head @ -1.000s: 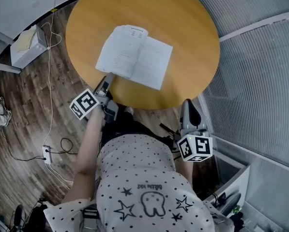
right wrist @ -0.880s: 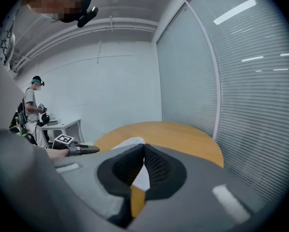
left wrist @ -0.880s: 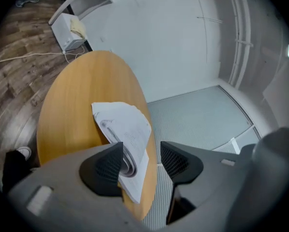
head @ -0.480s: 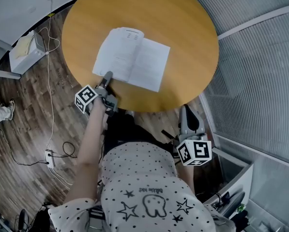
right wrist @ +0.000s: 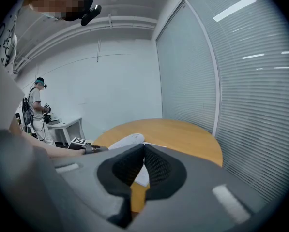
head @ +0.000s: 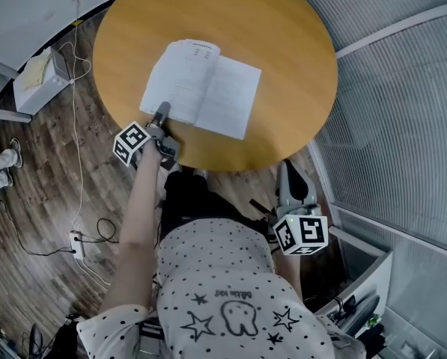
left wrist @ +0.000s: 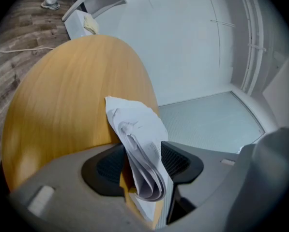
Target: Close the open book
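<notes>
The book (head: 201, 88) lies open in the upper middle of the head view, on the round table (head: 283, 43). The left gripper (head: 162, 111) sits at its lower-left corner. Its jaws are spread and have just been opening, and they straddle the left-hand pages without pinching them — probably set there to lift that side over. The right gripper (head: 290, 176), jaws pressed together and empty, hangs off the table at lower right.

1. Shirt (head: 238, 305): small line above the tooth drawing, looks like "little kid", not totally sure.
2. Open book (head: 201, 88): printed lines on its pages, way too small to read.
3. Marker cubes (head: 302, 232): black-and-white square codes, no letters.
</notes>
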The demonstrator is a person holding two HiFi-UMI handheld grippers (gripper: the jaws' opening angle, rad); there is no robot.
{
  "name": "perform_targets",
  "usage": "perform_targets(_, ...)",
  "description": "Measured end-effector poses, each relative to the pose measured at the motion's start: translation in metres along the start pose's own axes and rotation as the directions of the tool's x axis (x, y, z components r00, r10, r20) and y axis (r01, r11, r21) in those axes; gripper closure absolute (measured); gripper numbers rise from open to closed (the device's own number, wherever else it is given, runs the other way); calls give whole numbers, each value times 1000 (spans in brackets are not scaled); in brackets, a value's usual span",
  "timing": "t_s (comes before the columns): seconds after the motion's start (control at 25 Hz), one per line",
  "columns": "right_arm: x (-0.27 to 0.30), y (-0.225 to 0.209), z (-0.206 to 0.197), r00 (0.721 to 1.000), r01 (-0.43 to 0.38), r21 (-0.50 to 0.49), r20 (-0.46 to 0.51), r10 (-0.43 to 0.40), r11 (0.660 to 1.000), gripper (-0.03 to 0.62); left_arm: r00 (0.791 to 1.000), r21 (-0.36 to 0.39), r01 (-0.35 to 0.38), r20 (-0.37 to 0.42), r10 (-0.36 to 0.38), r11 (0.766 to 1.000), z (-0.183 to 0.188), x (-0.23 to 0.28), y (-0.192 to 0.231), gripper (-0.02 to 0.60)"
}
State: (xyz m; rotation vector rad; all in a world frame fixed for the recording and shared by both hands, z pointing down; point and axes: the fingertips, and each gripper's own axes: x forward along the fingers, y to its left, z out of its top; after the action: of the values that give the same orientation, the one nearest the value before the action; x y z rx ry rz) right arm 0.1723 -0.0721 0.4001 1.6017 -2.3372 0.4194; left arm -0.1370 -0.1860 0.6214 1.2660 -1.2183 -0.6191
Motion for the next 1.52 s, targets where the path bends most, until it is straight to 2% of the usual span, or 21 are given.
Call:
perform_targets(0.08, 0, 2, 0, 1000, -1, -1, 2, 1, 1000, 589, 999, 78, -36, -12, 37, 996, 5, -1, 2, 350)
perform_targets(0.16, 0, 3, 0, 1000, -1, -1, 3, 1, 1000, 589, 997, 144, -67, -17, 71, 987, 7, -3, 4, 395)
perform_targets(0.4, 0, -8, 0, 1000, 4, 2, -1, -4, 1000, 589, 995, 188, -103, 11, 103, 977, 6, -4, 3, 494)
perform_targets(0.56, 4, -9, -1, 1000, 1, 3, 4, -1, 1000, 589, 995, 283, -99, 19, 97, 954, 6, -4, -8, 539)
perform_targets(0.72, 5, -8, 1, 1000, -5, 8, 6, 5, 1000, 589, 995, 402, -95, 30, 91, 910, 2, -11, -25, 549)
perform_targets(0.84, 6, -9, 5, 1000, -4, 7, 18, 4, 1000, 589, 997, 465, -81, 46, 67, 882, -3, -15, -39, 551)
perform_targets(1.0, 6, -11, 8, 1000, 8, 8, 27, -8, 1000, 589, 994, 566, -109, 79, 78, 817, -1, -23, -48, 551)
perform_targets(1.16, 2, -19, 12, 999, 22, 8, 37, -22, 1000, 589, 996, 621, -89, 75, 53, 779, -7, -22, -63, 552)
perform_targets(1.4, -6, -34, 20, 997, 56, 1, 58, -55, 998, 589, 997, 700, -81, 70, 44, 710, -17, -20, -82, 554)
perform_targets(1.52, -7, -39, 24, 996, 68, 0, 65, -67, 998, 589, 996, 723, -83, 70, 46, 685, -20, -19, -85, 554)
